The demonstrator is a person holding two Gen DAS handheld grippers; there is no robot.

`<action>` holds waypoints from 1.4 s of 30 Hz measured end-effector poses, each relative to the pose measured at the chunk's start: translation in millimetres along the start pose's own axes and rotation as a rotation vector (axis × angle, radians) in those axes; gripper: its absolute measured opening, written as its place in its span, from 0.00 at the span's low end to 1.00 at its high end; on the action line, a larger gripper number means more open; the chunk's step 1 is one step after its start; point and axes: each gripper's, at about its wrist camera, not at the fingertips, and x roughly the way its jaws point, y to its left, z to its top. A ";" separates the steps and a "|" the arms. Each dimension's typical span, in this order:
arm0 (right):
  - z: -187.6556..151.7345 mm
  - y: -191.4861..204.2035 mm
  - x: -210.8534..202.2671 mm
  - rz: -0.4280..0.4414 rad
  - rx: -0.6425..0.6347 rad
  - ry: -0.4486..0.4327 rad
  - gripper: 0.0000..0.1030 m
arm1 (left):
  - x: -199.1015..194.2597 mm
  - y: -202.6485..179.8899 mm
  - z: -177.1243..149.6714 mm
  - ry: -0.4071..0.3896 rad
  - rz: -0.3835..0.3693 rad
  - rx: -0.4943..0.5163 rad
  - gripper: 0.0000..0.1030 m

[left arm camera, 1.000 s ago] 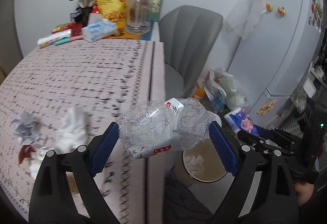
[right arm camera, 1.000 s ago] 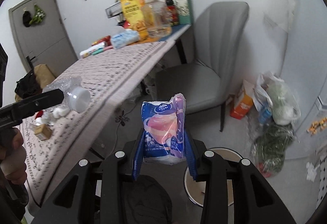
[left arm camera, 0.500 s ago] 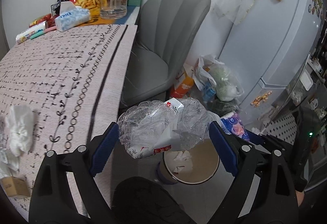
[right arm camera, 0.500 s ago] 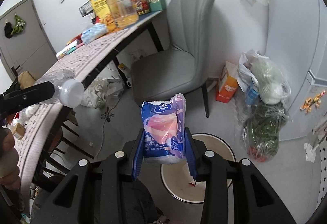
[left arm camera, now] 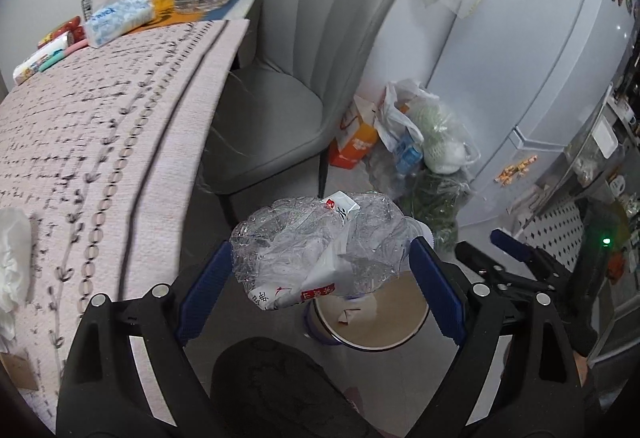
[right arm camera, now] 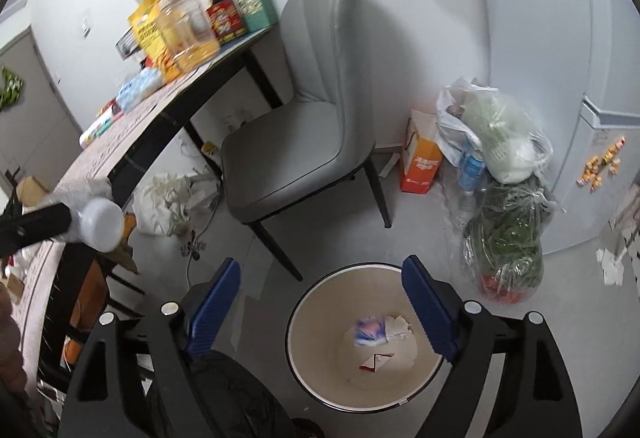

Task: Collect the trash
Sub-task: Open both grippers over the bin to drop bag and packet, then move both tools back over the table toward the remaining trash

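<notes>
My left gripper (left arm camera: 320,274) is shut on a crushed clear plastic bottle (left arm camera: 316,254) with a white and red label, held above the floor beside the table edge. A round cream trash bin (left arm camera: 372,322) stands just below and beyond it. My right gripper (right arm camera: 320,302) is open and empty, right over the bin (right arm camera: 320,378). The blue and pink tissue packet (right arm camera: 370,332) lies inside the bin with scraps of paper. The bottle's white cap end (right arm camera: 100,224) shows at the left of the right wrist view.
A grey chair (right arm camera: 296,142) stands behind the bin. Plastic bags (right arm camera: 500,178) and an orange carton (right arm camera: 420,162) sit by the fridge (left arm camera: 520,38). The table (left arm camera: 80,126) holds a white tissue wad (left arm camera: 12,258), a tissue pack, a jar and snack bags.
My right gripper has opened and the tissue packet has dropped into the bin. Both grippers have moved away from the table toward the bin, the left still holding the bottle.
</notes>
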 end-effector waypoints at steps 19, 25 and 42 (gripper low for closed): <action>-14.7 -83.4 -55.5 -0.077 0.165 -0.038 0.79 | 90.6 -70.2 0.0 0.188 -0.188 0.028 0.94; -14.7 -82.5 -62.2 -0.103 0.181 -0.041 0.84 | 73.5 -67.5 4.0 0.143 -0.195 0.037 0.94; 12.8 35.1 -99.3 -0.080 -0.023 -0.169 0.93 | -65.4 25.6 10.5 -0.215 -0.142 -0.104 0.94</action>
